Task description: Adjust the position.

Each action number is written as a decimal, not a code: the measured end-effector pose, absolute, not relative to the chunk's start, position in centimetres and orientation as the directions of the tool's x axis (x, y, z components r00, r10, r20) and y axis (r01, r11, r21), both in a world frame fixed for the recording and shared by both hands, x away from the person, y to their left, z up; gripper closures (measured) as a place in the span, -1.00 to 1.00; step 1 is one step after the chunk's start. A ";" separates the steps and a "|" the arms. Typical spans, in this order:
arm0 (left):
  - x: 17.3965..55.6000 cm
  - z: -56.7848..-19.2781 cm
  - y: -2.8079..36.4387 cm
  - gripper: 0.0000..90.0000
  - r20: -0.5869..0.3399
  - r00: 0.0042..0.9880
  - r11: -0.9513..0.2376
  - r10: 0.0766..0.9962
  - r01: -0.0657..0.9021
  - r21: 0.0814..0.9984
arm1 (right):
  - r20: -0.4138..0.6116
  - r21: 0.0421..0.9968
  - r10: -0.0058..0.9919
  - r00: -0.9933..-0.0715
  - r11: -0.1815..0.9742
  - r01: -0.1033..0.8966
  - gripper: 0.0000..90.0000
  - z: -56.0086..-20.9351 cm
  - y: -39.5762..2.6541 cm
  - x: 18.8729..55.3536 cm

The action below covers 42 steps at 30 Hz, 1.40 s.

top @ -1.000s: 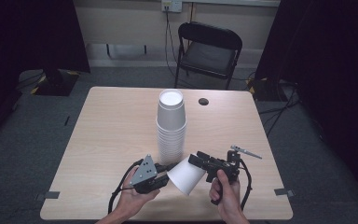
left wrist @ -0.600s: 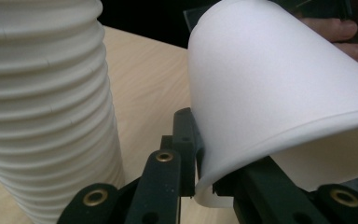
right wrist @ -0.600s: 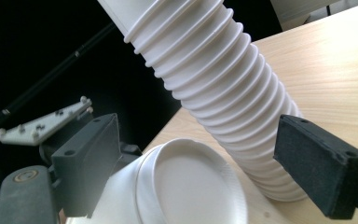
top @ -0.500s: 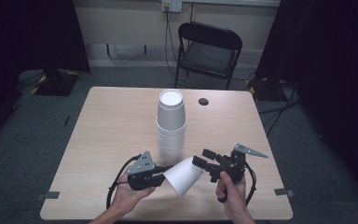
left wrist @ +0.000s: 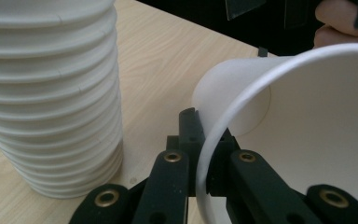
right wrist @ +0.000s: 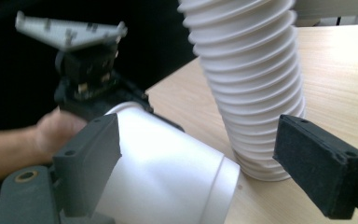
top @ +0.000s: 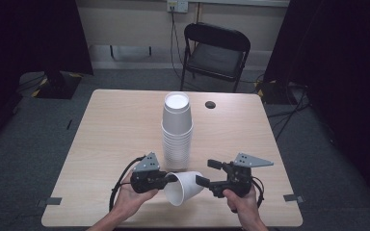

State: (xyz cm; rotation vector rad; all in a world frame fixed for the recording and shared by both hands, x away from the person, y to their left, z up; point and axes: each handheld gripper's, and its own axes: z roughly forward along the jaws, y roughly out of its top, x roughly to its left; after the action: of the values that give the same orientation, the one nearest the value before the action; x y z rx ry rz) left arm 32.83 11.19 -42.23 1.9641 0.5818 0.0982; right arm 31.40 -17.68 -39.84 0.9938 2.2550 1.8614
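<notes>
Your left claw [top: 169, 178] has just been closing and now pinches the rim of the single cup [top: 183, 186], low centre of the high view. The cup lies sideways, base pointing right toward your open right claw [top: 208, 174], front of the stack [top: 176, 132].

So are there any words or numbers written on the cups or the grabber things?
No writing can be read anywhere.
The single paper cup is plain white.
The stack of cups is plain white too.
The left gripper and right gripper carry no readable label.
The wall socket is too small to show any marks.
</notes>
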 end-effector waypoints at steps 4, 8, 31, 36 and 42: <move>32.9 -42.3 11.2 0.96 -0.201 0.877 -0.355 0.436 0.373 0.857 | 0.278 0.906 0.491 -0.826 0.151 0.395 -0.68 -39.7 -17.1 31.0; 33.1 -42.2 11.2 0.96 -0.215 0.873 -0.360 0.437 0.389 0.848 | 0.243 0.911 0.477 -0.845 0.186 0.367 -0.68 -39.6 -17.0 30.6; 33.9 -41.8 11.2 0.96 -0.296 0.844 -0.386 0.447 0.481 0.787 | -0.067 0.859 0.380 -0.923 0.492 0.140 -0.68 -40.1 -14.5 29.2; 34.2 -41.6 11.0 0.97 -0.307 0.838 -0.392 0.451 0.495 0.776 | -0.137 0.832 0.345 -0.929 0.549 0.081 -0.69 -40.3 -14.0 29.1; 34.4 -41.6 10.9 0.97 -0.318 0.833 -0.405 0.453 0.510 0.759 | -0.194 0.807 0.324 -0.926 0.590 0.037 -0.70 -40.4 -13.4 29.0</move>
State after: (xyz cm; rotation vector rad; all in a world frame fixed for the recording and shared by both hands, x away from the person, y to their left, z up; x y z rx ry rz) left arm 34.39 10.90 -41.63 2.0587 0.7067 -0.0751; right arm 28.95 -13.39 -40.44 0.2941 2.5009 1.2584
